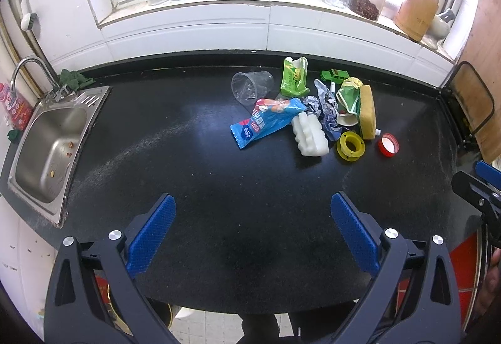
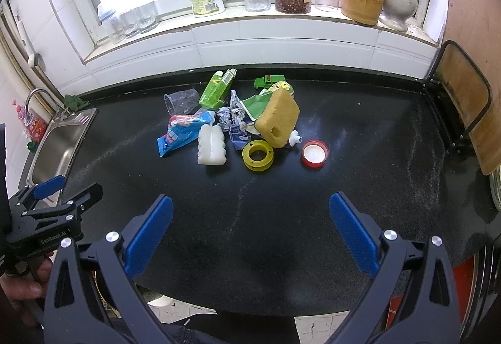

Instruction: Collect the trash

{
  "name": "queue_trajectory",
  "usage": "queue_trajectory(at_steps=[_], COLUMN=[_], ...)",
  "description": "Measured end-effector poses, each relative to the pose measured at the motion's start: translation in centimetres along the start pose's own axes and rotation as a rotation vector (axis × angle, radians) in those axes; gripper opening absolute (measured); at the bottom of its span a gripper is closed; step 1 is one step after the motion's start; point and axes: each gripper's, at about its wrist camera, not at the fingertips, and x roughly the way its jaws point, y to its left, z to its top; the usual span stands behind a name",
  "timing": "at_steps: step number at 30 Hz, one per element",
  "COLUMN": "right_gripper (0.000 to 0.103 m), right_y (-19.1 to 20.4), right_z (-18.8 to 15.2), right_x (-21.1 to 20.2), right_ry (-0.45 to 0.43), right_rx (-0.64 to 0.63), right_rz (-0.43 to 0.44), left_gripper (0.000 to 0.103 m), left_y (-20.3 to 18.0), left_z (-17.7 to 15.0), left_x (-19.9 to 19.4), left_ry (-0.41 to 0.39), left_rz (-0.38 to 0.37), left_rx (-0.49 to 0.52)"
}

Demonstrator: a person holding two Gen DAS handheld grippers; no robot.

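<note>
Both wrist views look forward from the desk's point(image 1: 219, 156) near edge toward the window, sharing the trash pile point(image 2: 238, 124); the left view sits nearer the sink point(image 1: 47, 149).

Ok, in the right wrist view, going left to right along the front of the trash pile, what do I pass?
Blue snack wrapper → white ridged plastic piece → yellow ring → red lid.
</note>
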Motion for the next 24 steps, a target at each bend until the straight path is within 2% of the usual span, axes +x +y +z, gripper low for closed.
queue_trajectory(at_steps=[24], right_gripper=[0.097], right_y=[-0.31], right_z=[0.15], right_x=[0.1], right_ry=[0.008], right_rx=[0.005], right_rz=[0.005], left_gripper=[0.097], left_y=[-0.15], left_z=[0.15], left_x=[0.2], left_ry=[0.013], left_rz=[0.004], left_rx=[0.003])
